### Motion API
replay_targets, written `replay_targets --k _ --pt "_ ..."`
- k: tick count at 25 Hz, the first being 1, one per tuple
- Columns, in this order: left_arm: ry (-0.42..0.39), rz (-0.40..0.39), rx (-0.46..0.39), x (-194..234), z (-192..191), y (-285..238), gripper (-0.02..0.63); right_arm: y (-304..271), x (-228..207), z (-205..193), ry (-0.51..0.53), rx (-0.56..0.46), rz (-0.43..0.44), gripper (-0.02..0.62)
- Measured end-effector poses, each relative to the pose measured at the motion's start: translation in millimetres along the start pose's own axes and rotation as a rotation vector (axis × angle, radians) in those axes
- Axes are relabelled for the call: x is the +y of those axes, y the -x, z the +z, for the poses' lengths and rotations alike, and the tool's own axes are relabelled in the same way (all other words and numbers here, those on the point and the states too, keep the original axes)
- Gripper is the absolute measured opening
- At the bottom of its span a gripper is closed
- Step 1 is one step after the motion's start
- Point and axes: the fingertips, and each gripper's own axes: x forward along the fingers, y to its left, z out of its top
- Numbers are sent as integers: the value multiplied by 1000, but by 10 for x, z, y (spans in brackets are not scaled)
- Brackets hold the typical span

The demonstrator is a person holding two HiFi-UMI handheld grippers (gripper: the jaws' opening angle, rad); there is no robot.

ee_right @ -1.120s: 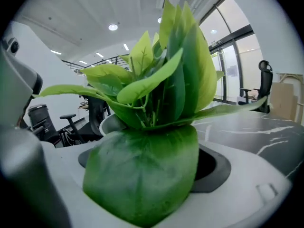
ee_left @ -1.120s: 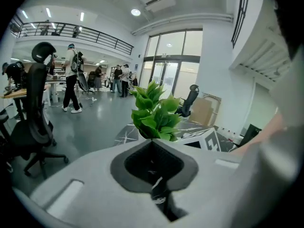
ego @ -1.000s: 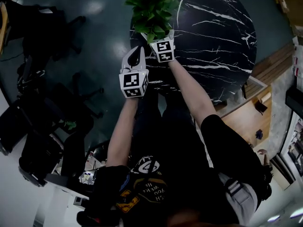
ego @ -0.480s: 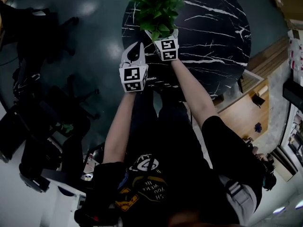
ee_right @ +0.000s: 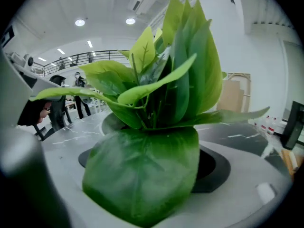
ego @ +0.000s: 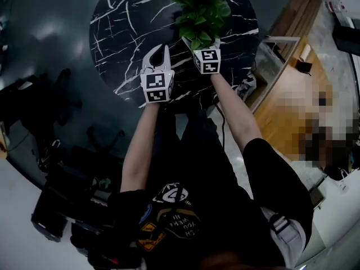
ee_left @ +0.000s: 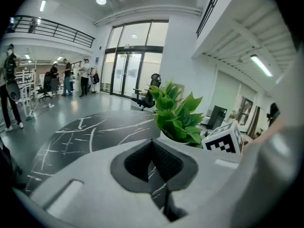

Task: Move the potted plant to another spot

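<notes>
The potted plant, with broad green leaves in a white pot, hangs over the near right part of the round black marble table. My right gripper is shut on the pot. In the right gripper view the leaves fill the picture and hide the jaws, leaving only a bit of pot rim visible. My left gripper is beside it to the left, shut with nothing in it, over the table's near edge. In the left gripper view the plant stands just right of its jaws.
A wooden floor area lies right of the table. Dark office chairs stand on the grey floor at lower left. In the left gripper view, people stand far off at left, and a chair sits before glass doors.
The person has turned right. The table has slid left in the head view, and the plant in the right gripper went from the table's left edge to its right part. Both grippers stayed side by side.
</notes>
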Motion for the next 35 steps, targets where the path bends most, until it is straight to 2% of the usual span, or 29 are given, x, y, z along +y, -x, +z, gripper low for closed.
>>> replay_targets --k 6,10,17,22,25,27,28,31,35 --pt "-107 -155 64 -950 -11 -384 3 789 -1368 -351 -106 -9 -209 471" --pt "-132 -208 92 -1369 -58 -485 3 1182 -1916 -505 -138 -26 -284 469" --pt "-163 -217 126 -1531 -108 -463 3 1326 -1886 -608 -94 -7 -223 469" --pt "-161 -216 132 -1545 -98 -414 3 1529 -1692 -889 -142 72 -229 462" --pt "-167 -234 121 -1644 -60 -283 3 1904 -1551 -958 -218 64 -292 346" --pt "-184 -250 99 -1755 38 -157 3 2220 -1466 -818 -232 31 -352 220" --pt "-197 -255 83 -1821 109 -97 3 2371 -1411 -699 -226 12 -372 177" --pt "-227 -276 20 -2057 381 62 3 2721 -1177 -219 -212 -79 -367 122" --pt "-244 -376 -26 -2462 604 384 5 3121 -943 357 -207 -178 -382 25"
